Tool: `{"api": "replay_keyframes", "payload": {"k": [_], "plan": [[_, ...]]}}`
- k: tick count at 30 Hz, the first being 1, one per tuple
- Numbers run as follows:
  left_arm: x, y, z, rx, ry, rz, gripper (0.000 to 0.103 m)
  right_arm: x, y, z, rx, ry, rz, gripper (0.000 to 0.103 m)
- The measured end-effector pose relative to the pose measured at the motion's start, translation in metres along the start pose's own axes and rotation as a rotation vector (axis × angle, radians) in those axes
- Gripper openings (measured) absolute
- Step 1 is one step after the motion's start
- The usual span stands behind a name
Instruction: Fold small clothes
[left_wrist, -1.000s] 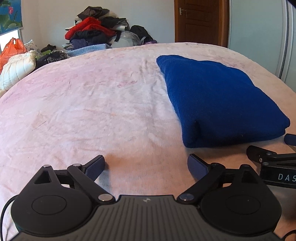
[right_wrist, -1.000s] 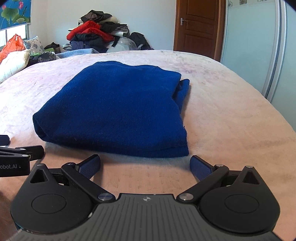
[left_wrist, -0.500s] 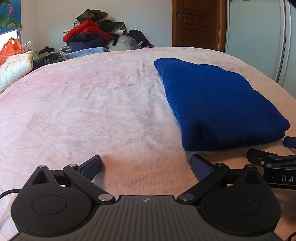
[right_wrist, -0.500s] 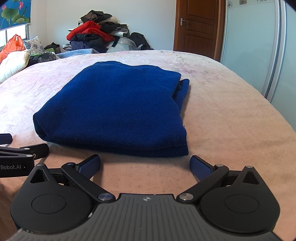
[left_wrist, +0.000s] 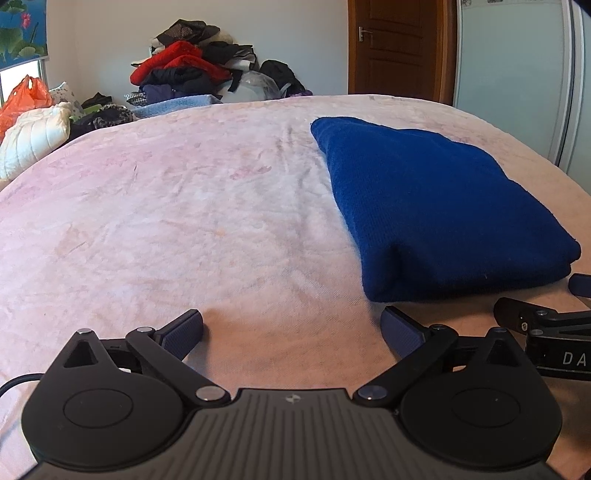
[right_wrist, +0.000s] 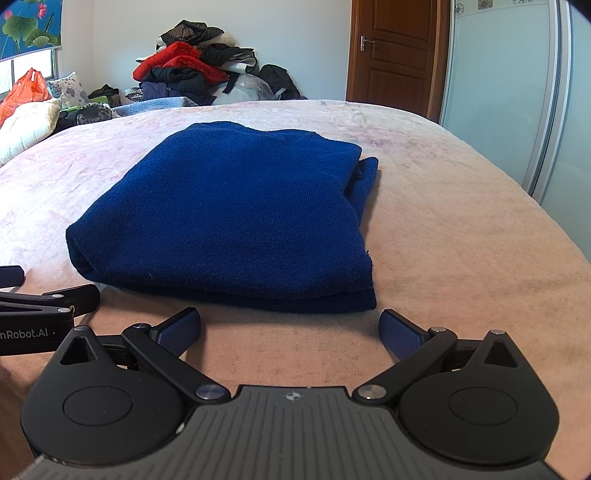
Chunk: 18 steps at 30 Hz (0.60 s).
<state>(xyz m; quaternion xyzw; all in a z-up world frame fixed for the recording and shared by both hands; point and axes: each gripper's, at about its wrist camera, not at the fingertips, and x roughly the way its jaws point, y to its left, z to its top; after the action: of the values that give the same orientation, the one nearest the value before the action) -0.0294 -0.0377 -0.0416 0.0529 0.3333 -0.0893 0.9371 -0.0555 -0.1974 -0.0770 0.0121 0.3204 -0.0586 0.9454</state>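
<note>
- Left gripper (left_wrist: 291, 326): jaws spread wide, nothing held, low over the pink bedspread (left_wrist: 184, 221).
- Right gripper (right_wrist: 290, 326): jaws likewise spread, empty, just short of the garment's near edge.
- Folded dark-blue knit garment (right_wrist: 236, 214): laid flat on the bedspread, touched by neither gripper.
- Orange plastic bag (left_wrist: 26, 98): seen beside the bed, contents hidden.

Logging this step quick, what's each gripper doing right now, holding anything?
Left gripper: open, holding nothing, over the bedspread.
Right gripper: open, holding nothing, just short of the folded blue garment.
</note>
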Motion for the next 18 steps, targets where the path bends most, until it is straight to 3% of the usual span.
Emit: {"api": "replay_keyframes", "payload": {"k": [18], "plan": [[0.0006,0.0012,0.0000,-0.010,0.000,-0.008,0.103,-0.0001,0.0002,-0.0002,0.000,0.000,0.000,0.103]]}}
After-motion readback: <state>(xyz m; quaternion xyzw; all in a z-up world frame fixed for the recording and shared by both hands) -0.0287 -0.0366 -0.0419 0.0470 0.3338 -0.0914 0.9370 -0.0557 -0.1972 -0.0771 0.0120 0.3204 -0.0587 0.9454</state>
